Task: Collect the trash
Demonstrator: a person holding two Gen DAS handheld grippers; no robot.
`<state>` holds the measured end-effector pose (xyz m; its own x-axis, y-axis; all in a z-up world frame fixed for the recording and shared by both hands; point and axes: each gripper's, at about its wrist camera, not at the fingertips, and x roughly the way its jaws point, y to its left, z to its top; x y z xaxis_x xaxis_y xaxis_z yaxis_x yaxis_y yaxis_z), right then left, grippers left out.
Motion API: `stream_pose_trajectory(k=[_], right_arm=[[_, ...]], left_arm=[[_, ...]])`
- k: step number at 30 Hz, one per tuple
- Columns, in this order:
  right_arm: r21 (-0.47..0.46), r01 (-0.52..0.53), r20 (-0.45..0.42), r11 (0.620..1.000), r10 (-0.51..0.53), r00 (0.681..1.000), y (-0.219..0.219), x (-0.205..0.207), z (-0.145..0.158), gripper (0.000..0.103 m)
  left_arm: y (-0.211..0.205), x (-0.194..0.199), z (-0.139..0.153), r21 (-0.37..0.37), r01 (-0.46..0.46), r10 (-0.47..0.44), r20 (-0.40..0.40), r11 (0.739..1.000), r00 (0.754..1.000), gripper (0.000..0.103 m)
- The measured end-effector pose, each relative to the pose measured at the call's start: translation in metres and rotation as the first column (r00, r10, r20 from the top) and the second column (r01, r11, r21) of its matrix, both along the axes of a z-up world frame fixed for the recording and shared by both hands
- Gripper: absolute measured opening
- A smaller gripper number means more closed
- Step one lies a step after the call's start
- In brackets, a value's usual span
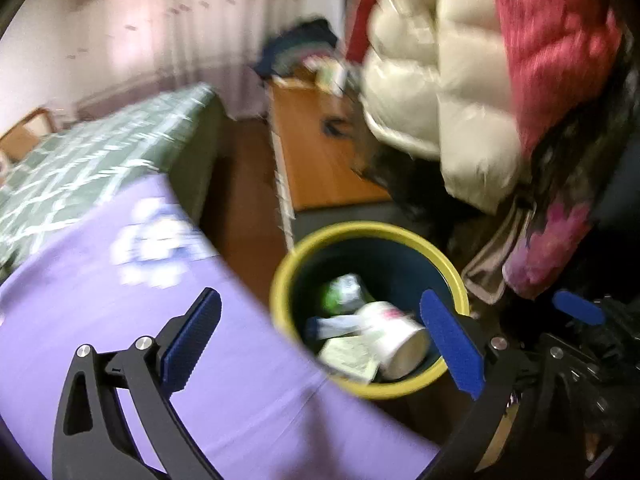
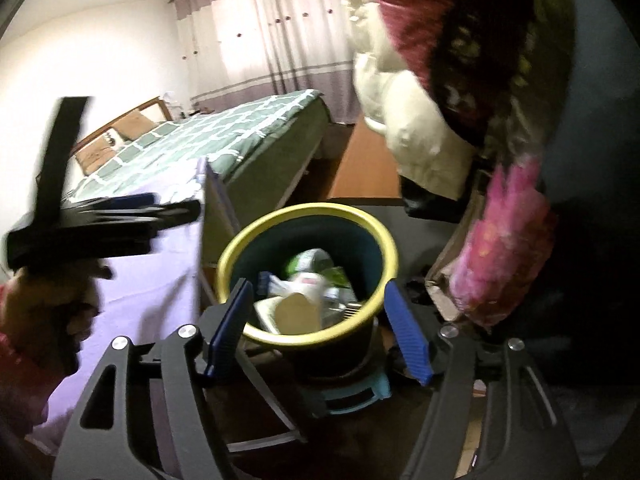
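Curtained walls and a bed [image 2: 224,136] with a green checked cover are seen at the far left in both views, with a purple cloth [image 1: 100,320] spread over a nearer surface whose nature cannot be told. Above that cloth, in the right wrist view, the left gripper [image 2: 176,210] is held in a hand [image 2: 44,304]; it is blurred there, but in its own view [image 1: 320,336] its jaws are shown spread wide with nothing between them, one blue pad over the purple cloth and the other over the bin's rim. Just right of the cloth, a bin [image 1: 280,280] with a yellow rim and dark blue wall is seen on the floor, holding trash: a white cup [image 1: 400,336] lying on its side, a green-and-white wrapper [image 1: 344,292] and a flat paper packet [image 1: 348,356]. The right gripper [image 2: 320,332] is held directly above the bin [image 2: 384,248], its jaws spread and empty. Further right, hanging coats are seen, a cream puffer jacket [image 1: 432,92] beside a red one [image 1: 556,48].
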<state>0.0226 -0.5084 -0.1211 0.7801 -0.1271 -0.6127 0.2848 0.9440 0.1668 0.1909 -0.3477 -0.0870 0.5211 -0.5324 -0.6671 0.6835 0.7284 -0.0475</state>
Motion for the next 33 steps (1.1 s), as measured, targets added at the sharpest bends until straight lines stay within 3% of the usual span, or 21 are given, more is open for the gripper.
stream_pose_trajectory(k=[4, 6, 11, 14, 15, 21, 33], right_arm=[[-0.008, -0.060, 0.023, 0.998, 0.061, 0.998, 0.023, 0.009, 0.008, 0.067], [-0.020, -0.094, 0.042, 0.995, 0.095, 0.995, 0.037, 0.014, 0.015, 0.068], [-0.070, -0.163, 0.098, 0.984, 0.169, 0.981, 0.075, 0.014, 0.036, 0.074], [-0.085, -0.188, 0.112, 0.978, 0.197, 0.974, 0.090, 0.010, 0.043, 0.077], [-0.087, -0.197, 0.114, 0.977, 0.206, 0.972, 0.095, 0.010, 0.044, 0.078], [-0.081, -0.222, 0.118, 0.972, 0.231, 0.966, 0.116, 0.002, 0.049, 0.080], [-0.079, -0.210, 0.119, 0.975, 0.218, 0.969, 0.119, -0.006, 0.049, 0.083]], left_arm=[[0.085, -0.034, 0.028, -0.080, -0.161, 0.168, 0.078, 0.984, 0.983, 0.098], [0.133, -0.051, 0.041, -0.115, -0.251, 0.264, 0.118, 0.961, 0.957, 0.098], [0.229, -0.096, 0.064, -0.159, -0.470, 0.495, 0.198, 0.868, 0.846, 0.098], [0.277, -0.126, 0.070, -0.180, -0.563, 0.590, 0.209, 0.807, 0.780, 0.098], [0.288, -0.132, 0.069, -0.182, -0.579, 0.606, 0.204, 0.795, 0.769, 0.098], [0.335, -0.163, 0.054, -0.169, -0.644, 0.665, 0.148, 0.746, 0.732, 0.098], [0.325, -0.189, 0.063, -0.192, -0.640, 0.668, 0.203, 0.744, 0.716, 0.098]])
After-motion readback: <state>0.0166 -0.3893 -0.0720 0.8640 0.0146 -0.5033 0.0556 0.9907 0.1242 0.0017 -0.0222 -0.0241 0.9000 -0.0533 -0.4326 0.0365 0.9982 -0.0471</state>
